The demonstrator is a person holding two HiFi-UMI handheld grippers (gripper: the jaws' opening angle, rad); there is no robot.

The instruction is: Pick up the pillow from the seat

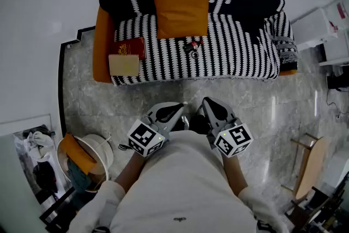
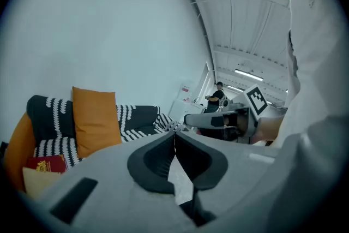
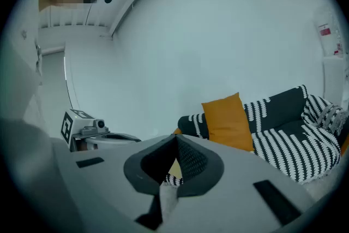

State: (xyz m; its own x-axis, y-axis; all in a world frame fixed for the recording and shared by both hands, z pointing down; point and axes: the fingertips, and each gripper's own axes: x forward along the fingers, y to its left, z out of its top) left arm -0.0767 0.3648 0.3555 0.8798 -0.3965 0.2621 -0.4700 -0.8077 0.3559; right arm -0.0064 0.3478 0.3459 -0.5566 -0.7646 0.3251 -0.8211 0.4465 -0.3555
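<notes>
No writing can be read anywhere; the gold marking on the flat red book is too small.

orange pillow, black-and-white striped sofa cover, red book

Matt orange cloth pillow on a sofa under a woven black-and-white throw; glossy marbled floor before the sofa; left gripper and right gripper in smooth matt grey plastic.
</notes>
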